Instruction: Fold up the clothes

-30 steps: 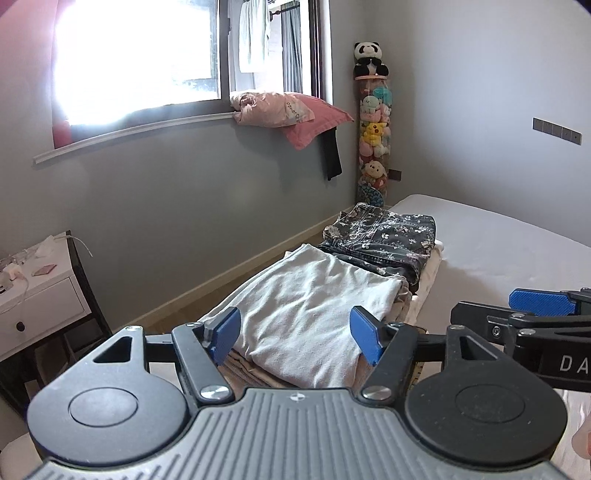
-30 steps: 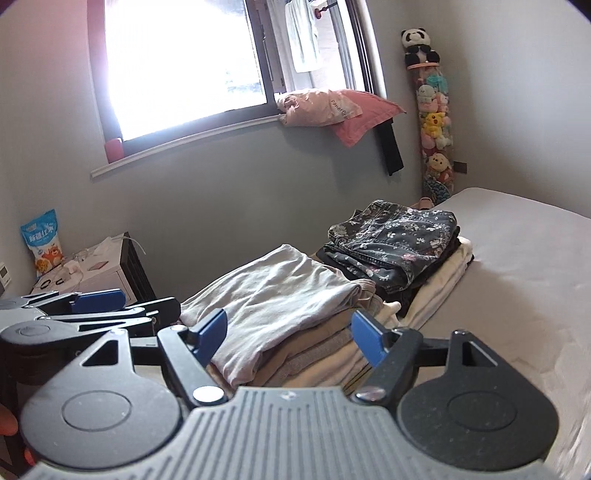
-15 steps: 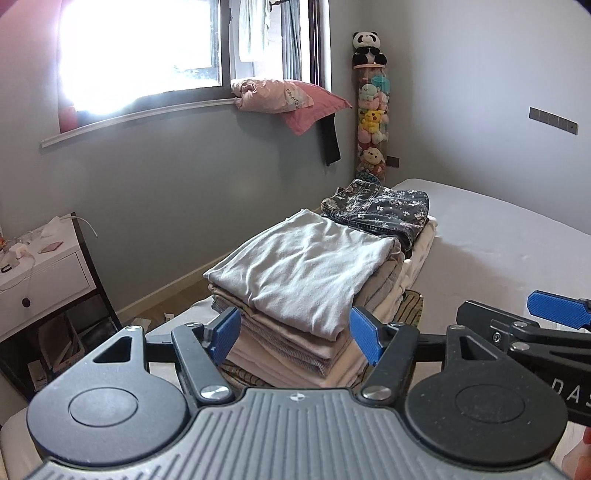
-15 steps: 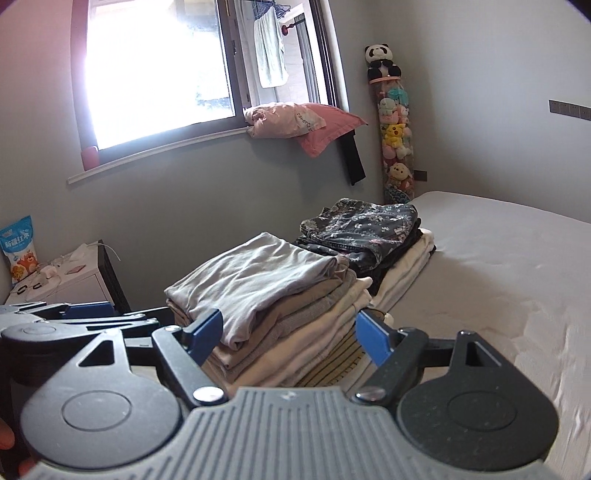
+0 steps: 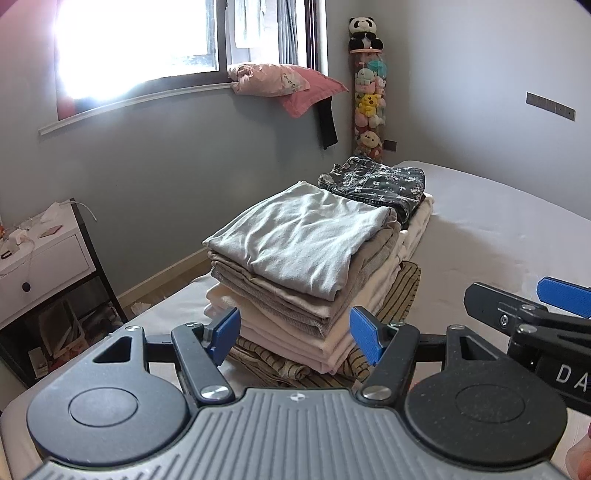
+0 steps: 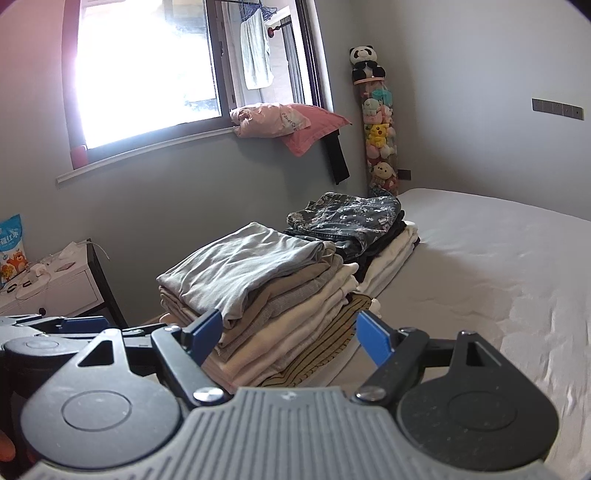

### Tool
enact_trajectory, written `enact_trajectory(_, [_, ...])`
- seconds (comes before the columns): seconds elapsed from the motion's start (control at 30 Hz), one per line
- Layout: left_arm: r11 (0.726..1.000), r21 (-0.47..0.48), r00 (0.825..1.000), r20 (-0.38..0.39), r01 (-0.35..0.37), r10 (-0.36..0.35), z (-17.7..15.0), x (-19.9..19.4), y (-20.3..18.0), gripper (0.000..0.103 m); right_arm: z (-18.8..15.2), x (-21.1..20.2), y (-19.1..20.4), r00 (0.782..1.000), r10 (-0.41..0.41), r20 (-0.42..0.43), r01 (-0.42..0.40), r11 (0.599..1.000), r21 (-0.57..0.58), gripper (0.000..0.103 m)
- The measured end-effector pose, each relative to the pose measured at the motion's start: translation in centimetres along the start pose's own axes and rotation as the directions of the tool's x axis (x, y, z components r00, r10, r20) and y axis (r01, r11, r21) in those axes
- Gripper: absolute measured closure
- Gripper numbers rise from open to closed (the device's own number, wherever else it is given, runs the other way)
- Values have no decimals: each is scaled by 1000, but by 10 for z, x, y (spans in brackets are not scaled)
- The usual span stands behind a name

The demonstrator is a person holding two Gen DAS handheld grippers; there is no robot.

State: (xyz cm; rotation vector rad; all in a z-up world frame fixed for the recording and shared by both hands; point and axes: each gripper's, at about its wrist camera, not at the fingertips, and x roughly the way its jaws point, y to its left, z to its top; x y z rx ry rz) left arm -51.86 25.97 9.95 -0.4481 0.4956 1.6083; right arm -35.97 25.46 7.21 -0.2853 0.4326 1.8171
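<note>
1. Grey shirt (image 5: pixel 306 236) tops the folded pile (image 5: pixel 314 295) on the bed (image 5: pixel 498 236), at its near left edge.
2. Left hand-held gripper (image 5: pixel 295 332) is level, wide open, empty, before the pile.
3. Right hand-held gripper (image 6: pixel 288 332) likewise, alongside.

A bright sliding window (image 5: pixel 140 40) fills the upper left of the grey wall, with a pale towel (image 6: pixel 255 55) hanging outside it. On its white sill lie a light pink pillow (image 5: pixel 267 77) and a darker pink pillow (image 5: pixel 314 96). In the corner stands a clear tube of plush toys (image 5: pixel 367 107) topped by a panda plush (image 5: pixel 364 31). A white bedside drawer unit (image 5: pixel 40 258) sits at left, a blue snack bag (image 6: pixel 11 251) on it. A grey switch panel (image 5: pixel 550 106) is on the right wall
</note>
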Motion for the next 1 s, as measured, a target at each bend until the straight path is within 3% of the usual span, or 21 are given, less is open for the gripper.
enact_trajectory(1.0, [999, 31, 1000, -4, -14, 15, -2, -3, -3, 26, -10, -2, -2, 1000, -14, -27, 15, 1000, 22, 21])
